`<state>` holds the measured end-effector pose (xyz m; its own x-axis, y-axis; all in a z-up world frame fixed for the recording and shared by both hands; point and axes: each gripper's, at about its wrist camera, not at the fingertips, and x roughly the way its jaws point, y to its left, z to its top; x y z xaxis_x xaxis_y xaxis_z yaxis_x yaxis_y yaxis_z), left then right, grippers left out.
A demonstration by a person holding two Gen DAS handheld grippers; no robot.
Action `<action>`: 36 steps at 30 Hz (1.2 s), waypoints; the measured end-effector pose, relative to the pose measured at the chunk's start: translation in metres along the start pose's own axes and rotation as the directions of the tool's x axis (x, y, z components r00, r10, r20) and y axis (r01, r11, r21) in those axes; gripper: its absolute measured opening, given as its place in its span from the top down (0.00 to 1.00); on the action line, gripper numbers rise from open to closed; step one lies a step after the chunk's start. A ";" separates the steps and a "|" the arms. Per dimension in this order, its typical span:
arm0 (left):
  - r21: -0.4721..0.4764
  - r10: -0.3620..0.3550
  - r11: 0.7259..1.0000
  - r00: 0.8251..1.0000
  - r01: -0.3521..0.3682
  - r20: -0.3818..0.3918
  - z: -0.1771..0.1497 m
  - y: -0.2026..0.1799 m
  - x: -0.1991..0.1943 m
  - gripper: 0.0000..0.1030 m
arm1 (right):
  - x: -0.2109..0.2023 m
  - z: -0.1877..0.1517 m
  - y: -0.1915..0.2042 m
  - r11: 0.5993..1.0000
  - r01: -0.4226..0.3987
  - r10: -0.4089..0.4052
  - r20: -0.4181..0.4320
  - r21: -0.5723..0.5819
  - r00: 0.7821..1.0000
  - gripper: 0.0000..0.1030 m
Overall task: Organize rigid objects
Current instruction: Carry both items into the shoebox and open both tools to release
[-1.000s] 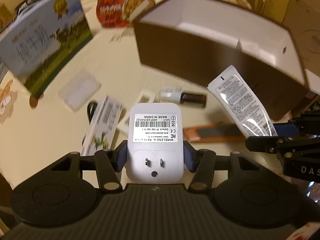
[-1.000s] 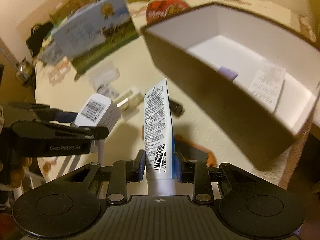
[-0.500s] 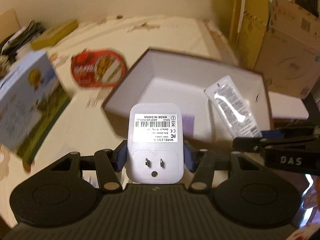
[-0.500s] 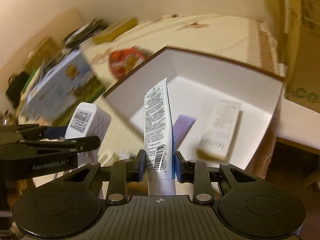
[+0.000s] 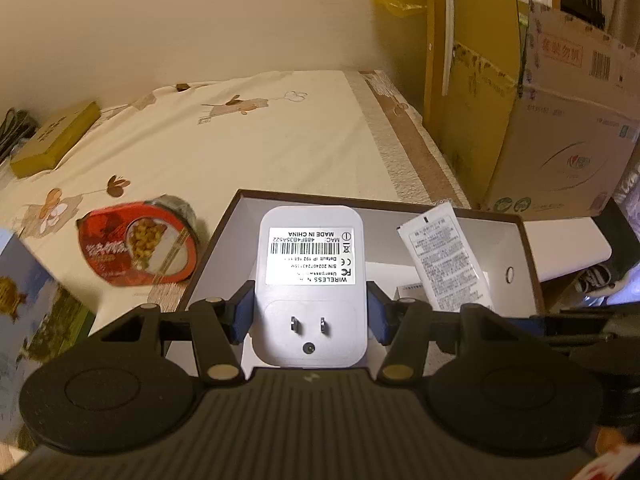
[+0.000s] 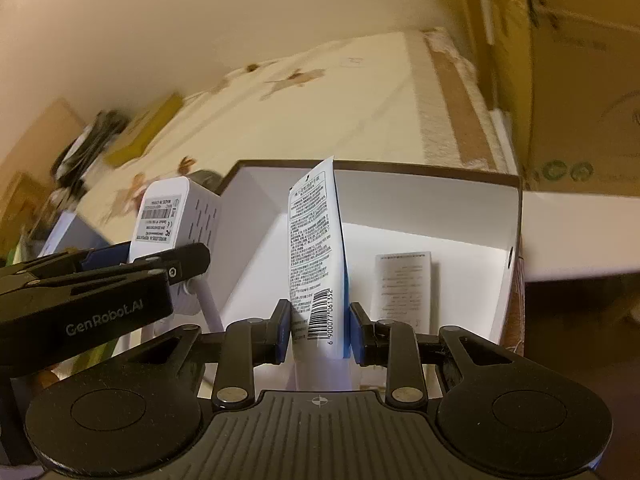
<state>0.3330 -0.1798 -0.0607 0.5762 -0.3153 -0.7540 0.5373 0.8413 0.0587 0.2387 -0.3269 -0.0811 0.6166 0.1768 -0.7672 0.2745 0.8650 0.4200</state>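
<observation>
While both grippers tilt down over the box point(image 6: 516, 216), jaws clamped.

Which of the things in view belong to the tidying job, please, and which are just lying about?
In the job: wireless repeater, left gripper; tube, right gripper; open box.

Lying about: red food tub, yellow box, cardboard carton.
</observation>
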 end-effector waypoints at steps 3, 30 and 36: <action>0.035 0.006 0.999 1.000 -0.005 -0.016 0.004 -0.001 0.018 0.50 | 0.014 0.001 -0.004 0.999 0.021 -0.020 -0.019 0.043 1.000 0.74; -0.031 0.032 0.999 0.989 -0.037 -0.145 -0.042 0.031 0.040 0.49 | 0.043 -0.021 -0.007 0.995 0.093 -0.091 -0.101 0.021 0.991 0.54; -0.098 0.034 0.994 0.992 -0.046 -0.124 -0.052 0.037 0.012 0.49 | 0.030 -0.023 -0.001 0.998 0.070 -0.070 -0.073 -0.006 0.995 0.53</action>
<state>0.3276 -0.1297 -0.1012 0.5130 -0.2300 -0.8270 0.4476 0.8937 0.0291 0.2402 -0.3121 -0.1156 0.5400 0.1494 -0.8283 0.3123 0.8783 0.3620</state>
